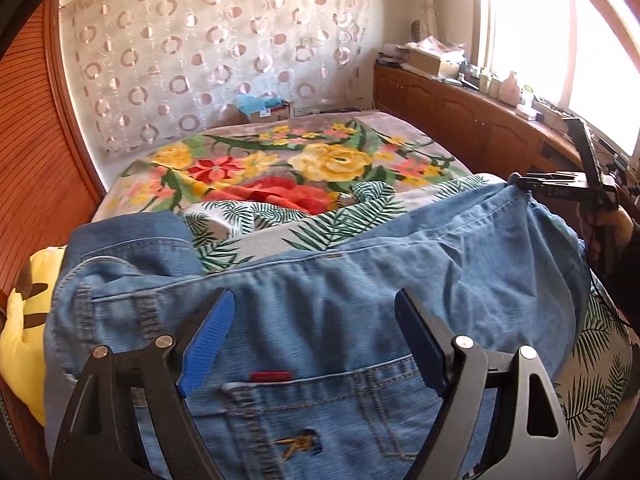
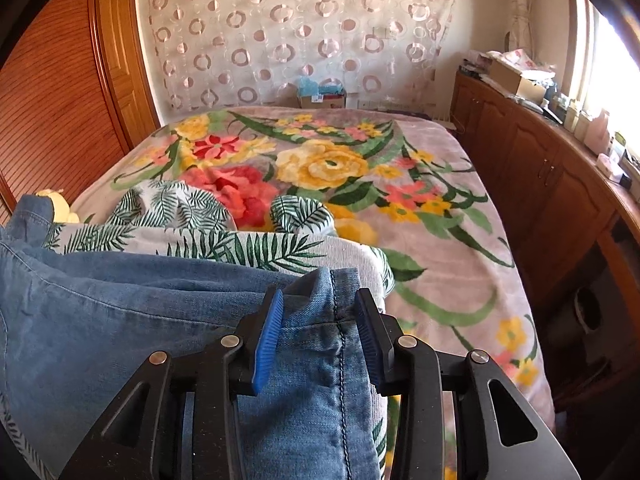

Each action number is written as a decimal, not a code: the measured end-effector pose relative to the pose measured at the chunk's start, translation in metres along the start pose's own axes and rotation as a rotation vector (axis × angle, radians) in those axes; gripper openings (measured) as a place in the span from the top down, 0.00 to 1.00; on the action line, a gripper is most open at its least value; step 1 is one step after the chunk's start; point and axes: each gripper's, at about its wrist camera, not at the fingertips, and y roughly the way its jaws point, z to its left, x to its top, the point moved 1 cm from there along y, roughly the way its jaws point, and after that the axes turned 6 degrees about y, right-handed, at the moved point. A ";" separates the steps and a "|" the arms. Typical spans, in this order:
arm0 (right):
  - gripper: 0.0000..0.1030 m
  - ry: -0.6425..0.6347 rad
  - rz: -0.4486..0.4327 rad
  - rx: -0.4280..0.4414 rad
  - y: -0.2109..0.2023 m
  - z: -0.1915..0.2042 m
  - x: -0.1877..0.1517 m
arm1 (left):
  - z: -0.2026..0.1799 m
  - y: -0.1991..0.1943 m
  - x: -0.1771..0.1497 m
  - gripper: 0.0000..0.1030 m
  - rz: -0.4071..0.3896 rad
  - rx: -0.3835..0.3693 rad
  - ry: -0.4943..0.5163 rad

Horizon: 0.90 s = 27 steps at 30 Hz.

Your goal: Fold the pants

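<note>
Light blue denim pants (image 1: 320,300) lie across the near end of the bed on a palm-leaf sheet (image 1: 320,224). My left gripper (image 1: 316,328) is open, its blue pads spread above the waistband and back pocket. My right gripper (image 2: 318,332) has its pads on either side of a bunched leg hem (image 2: 320,320) of the pants (image 2: 120,320); a gap between the pads remains. The right gripper also shows in the left wrist view (image 1: 560,188) at the pants' far right end, with the cloth raised there.
A floral blanket (image 2: 340,168) covers the bed. A yellow plush toy (image 1: 20,340) lies at the left edge. A wooden wardrobe (image 2: 60,100) stands left. Low wooden cabinets (image 2: 540,168) with clutter run under the window on the right. A box (image 2: 322,98) sits by the curtain.
</note>
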 end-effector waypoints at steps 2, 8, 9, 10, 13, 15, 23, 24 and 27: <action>0.64 -0.002 0.012 0.006 0.001 -0.002 0.003 | -0.004 0.002 0.003 0.20 0.005 -0.009 0.011; 0.98 -0.032 -0.025 0.026 -0.006 -0.001 0.004 | -0.017 0.013 0.019 0.20 0.018 -0.060 0.067; 0.98 -0.032 -0.045 0.018 -0.009 -0.001 0.004 | -0.019 0.016 0.022 0.20 0.023 -0.070 0.079; 0.99 -0.033 -0.067 0.006 -0.013 -0.001 0.005 | -0.021 0.020 0.025 0.20 0.031 -0.080 0.091; 0.99 -0.030 -0.117 -0.014 -0.023 -0.001 0.004 | -0.028 0.036 0.035 0.20 0.076 -0.129 0.122; 0.99 -0.036 -0.132 -0.021 -0.028 0.000 0.000 | -0.033 0.048 0.037 0.21 0.106 -0.160 0.145; 0.99 -0.049 -0.125 -0.015 -0.027 0.003 -0.012 | -0.045 0.085 0.033 0.41 0.249 -0.201 0.199; 0.99 -0.049 -0.131 -0.013 -0.029 0.002 -0.011 | -0.045 0.084 0.033 0.49 0.251 -0.205 0.201; 0.99 -0.047 -0.135 -0.006 -0.030 0.001 -0.006 | -0.052 0.081 0.030 0.64 0.258 -0.213 0.226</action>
